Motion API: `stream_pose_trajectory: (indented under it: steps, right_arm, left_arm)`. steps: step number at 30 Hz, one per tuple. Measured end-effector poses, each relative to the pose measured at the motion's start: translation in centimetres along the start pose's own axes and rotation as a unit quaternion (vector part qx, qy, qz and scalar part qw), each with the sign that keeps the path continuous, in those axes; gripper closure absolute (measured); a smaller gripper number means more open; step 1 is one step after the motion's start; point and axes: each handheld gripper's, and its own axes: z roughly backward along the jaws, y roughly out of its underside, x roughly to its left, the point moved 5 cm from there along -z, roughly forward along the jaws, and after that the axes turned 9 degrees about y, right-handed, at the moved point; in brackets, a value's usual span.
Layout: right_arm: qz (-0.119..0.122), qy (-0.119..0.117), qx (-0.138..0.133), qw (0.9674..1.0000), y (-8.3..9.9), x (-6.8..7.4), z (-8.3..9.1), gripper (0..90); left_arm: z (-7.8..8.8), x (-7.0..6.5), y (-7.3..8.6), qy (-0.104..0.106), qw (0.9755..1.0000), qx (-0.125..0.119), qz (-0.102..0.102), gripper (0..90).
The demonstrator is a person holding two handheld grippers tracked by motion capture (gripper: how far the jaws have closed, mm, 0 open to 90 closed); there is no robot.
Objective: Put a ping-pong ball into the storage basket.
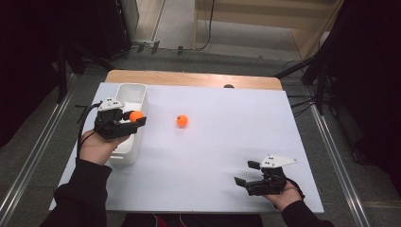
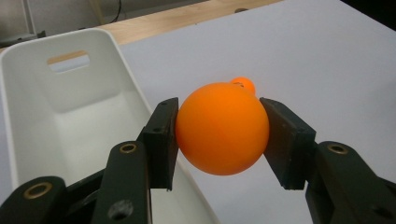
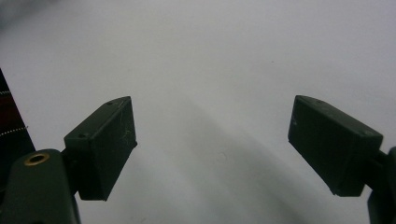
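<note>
My left gripper (image 1: 134,117) is shut on an orange ball (image 1: 136,116), held just above the right rim of a white bin (image 1: 124,152) at the table's left. In the left gripper view the ball (image 2: 222,128) sits squeezed between both black pads (image 2: 161,140), with the bin (image 2: 42,116) below and to the left. A second orange ball (image 1: 182,121) lies loose on the white table top, right of the bin; its top peeks over the held ball (image 2: 243,83). My right gripper (image 1: 246,173) rests open near the front right; its jaws (image 3: 212,144) stand wide apart over bare table.
The white sheet (image 1: 227,142) covers a wooden table whose far edge (image 1: 189,78) shows. A small dark spot (image 1: 229,86) sits at the far edge. Black stands and cables surround the table on the floor.
</note>
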Motion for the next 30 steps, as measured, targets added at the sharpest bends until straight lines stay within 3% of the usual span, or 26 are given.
stream_pose_trajectory:
  steps: [2,11,21,25,30]
  right_arm:
    - [0.000,0.000,0.000,1.0000,0.0,0.0,0.0,13.6]
    - [0.002,0.000,0.001,1.0000,0.0,0.0,0.0,13.7]
    - [0.002,0.000,0.002,1.0000,0.1,0.0,0.0,13.7]
    - [0.002,0.000,0.002,1.0000,0.0,0.0,0.0,13.7]
    - [0.002,0.000,0.001,1.0000,0.0,0.0,0.0,13.7]
  left_arm:
    - [0.2,0.3,0.0,-0.010,0.9999,-0.004,0.000,50.6]
    - [0.5,1.4,0.3,-0.018,0.9997,-0.003,0.017,50.6]
    - [0.9,3.0,0.9,-0.040,0.9986,-0.005,0.034,50.6]
    - [0.9,3.3,1.0,-0.054,0.9979,-0.010,0.033,50.6]
    - [0.8,3.5,1.2,-0.057,0.9976,-0.010,0.039,50.5]
